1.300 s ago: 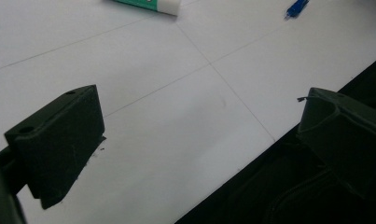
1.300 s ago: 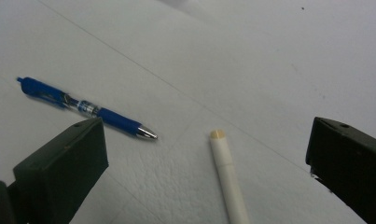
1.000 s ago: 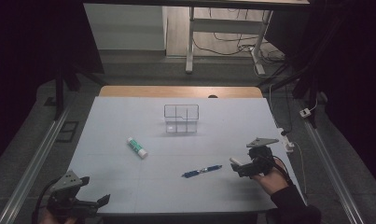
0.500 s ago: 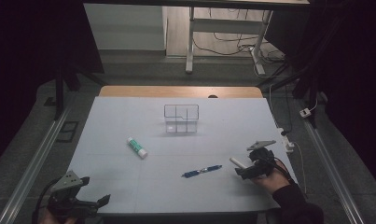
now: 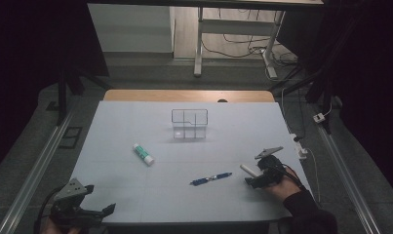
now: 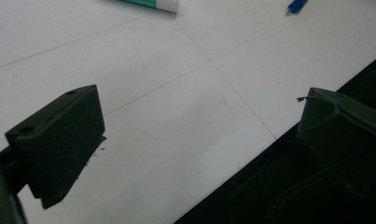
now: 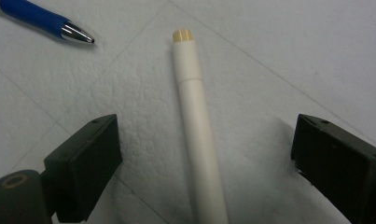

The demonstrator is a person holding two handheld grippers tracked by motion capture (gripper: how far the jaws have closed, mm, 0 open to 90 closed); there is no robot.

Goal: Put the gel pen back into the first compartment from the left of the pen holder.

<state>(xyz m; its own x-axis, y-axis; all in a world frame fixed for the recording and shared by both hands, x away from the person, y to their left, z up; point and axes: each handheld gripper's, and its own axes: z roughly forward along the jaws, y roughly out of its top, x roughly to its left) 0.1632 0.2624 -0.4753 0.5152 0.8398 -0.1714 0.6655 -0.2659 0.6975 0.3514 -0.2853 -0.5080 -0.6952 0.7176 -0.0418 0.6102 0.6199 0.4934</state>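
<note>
A white pen (image 7: pixel 197 126) is seen lying flat on the white table (image 5: pixel 135 122), near the table's right edge in the high view (image 5: pixel 248 170). In the right gripper view it lies between the two black jaws of the right gripper (image 7: pixel 204 168), with a gap left on each side, so it is not touched by either jaw. Its tan tip is pointed away from the gripper. The jaws are held wide apart and have just been closing a little, with the pen between them. The right gripper (image 5: pixel 255 179) is held low over the table by a hand in a dark sleeve. A blue pen (image 5: pixel 211 178) is found just beside the white pen, to its left in the high view, and its silver tip (image 7: pixel 78 35) is seen near the white pen's tip. A glue stick (image 5: pixel 143 154) with a green label is laid farther left, well apart from both pens. A clear box (image 5: pixel 189 124) with small parts inside is stood farther back, near the middle of the table. The left gripper (image 5: pixel 87 209) is held at the near left corner of the table, far from all these things. Its jaws are spread wide apart (image 6: pixel 199 140), and nothing is held between them.
</note>
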